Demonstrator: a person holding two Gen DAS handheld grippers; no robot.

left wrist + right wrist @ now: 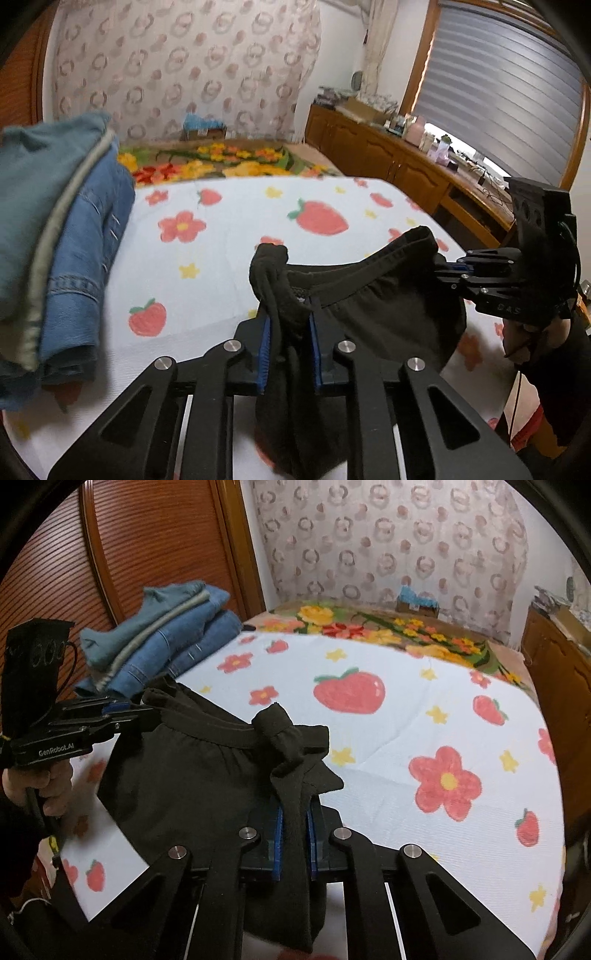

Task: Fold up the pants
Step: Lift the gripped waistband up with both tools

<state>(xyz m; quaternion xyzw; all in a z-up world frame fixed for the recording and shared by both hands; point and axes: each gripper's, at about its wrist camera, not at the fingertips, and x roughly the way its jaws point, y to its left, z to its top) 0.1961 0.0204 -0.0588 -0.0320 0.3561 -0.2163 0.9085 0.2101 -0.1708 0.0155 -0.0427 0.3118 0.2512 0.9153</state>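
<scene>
The black pants [373, 306] hang by their waistband between my two grippers, above the strawberry-print bed cover [229, 236]. My left gripper [290, 325] is shut on one end of the bunched waistband. My right gripper [295, 812] is shut on the other end. In the left wrist view the right gripper [448, 271] shows at the right, clamped on the waistband. In the right wrist view the left gripper [125, 710] shows at the left, clamped on the pants [192, 775]. The legs hang down out of sight.
A stack of folded jeans and blue garments [55, 240] lies on the bed's left side, also in the right wrist view [162, 635]. A floral blanket [221, 162] lies beyond. A wooden sideboard [388, 155] with clutter runs along the right wall.
</scene>
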